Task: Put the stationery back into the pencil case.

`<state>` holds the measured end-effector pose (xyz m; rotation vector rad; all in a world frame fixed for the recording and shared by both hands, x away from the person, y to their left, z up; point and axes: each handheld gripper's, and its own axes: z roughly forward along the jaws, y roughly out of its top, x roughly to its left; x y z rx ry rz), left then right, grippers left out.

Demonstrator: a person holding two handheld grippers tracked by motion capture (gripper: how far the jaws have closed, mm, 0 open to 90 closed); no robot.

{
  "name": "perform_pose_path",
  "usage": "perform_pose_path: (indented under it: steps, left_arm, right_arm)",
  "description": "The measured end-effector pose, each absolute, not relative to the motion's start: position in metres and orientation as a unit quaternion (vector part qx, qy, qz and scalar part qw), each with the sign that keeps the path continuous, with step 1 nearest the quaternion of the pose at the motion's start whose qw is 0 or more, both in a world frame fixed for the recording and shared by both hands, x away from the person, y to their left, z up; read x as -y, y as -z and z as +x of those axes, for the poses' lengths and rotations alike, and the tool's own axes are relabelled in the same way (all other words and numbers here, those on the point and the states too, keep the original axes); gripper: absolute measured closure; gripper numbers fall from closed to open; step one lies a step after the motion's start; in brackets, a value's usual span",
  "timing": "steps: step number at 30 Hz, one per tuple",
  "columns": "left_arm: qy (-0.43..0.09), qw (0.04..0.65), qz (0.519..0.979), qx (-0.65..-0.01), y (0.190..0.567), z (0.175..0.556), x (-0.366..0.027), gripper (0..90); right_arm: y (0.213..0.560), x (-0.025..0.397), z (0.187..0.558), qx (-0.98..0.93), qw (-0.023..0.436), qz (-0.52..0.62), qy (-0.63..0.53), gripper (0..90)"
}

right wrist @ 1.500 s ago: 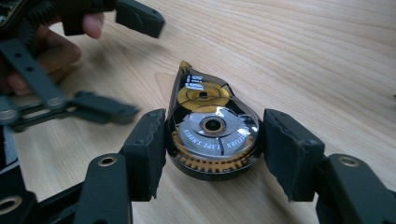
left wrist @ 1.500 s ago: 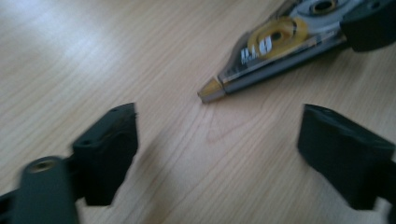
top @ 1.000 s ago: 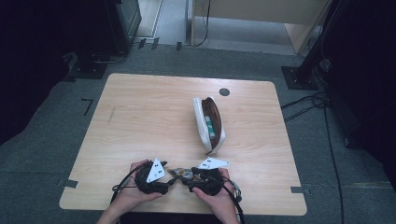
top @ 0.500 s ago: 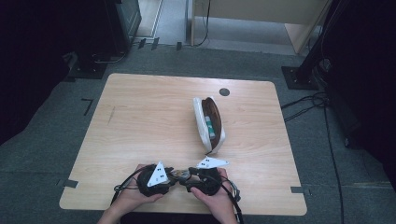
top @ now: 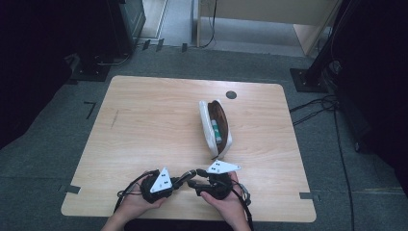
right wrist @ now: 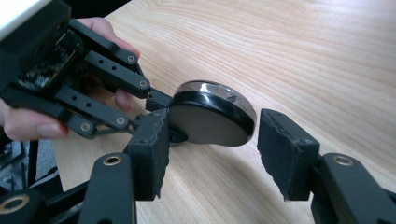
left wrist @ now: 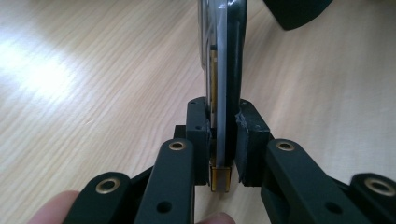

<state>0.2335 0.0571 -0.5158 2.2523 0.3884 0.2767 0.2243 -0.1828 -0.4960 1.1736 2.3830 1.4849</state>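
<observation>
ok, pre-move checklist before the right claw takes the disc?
1. Left claw clamped on the round black disc, edge-on between its pads: ok.
2. Right claw open, pads either side of the disc: ok.
3. Right pads touching the disc: not ok, gap at the far pad.
4. Disc off the table: cannot tell.
5. Open pouch well away from both claws: ok.

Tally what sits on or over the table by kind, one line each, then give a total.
Grippers: 2, the left gripper and the right gripper
Round black compact, clamped in the left gripper: 1
Open white pouch: 1
Total: 4
</observation>
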Motion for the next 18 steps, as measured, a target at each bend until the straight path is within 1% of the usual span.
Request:
perform_pose_path:
  steps: [5,9,14,18]
  left_arm:
    - [-0.065,0.449,0.878,-0.151,0.512,0.236,-0.067,79.3]
    - [-0.049,0.456,0.877,-0.141,0.511,0.237,-0.068,79.3]
    - [-0.021,0.477,0.869,-0.131,0.51,0.237,-0.072,79.3]
    - [0.012,0.499,0.859,-0.111,0.507,0.237,-0.075,79.3]
  right_arm:
    - [0.495,0.184,0.225,-0.782,0.048,0.355,-0.511,44.6]
    - [0.494,0.185,0.226,-0.776,0.025,0.329,-0.537,47.0]
    - [0.495,0.185,0.226,-0.777,0.012,0.304,-0.55,49.0]
    - [0.494,0.189,0.226,-0.76,-0.026,0.281,-0.586,52.2]
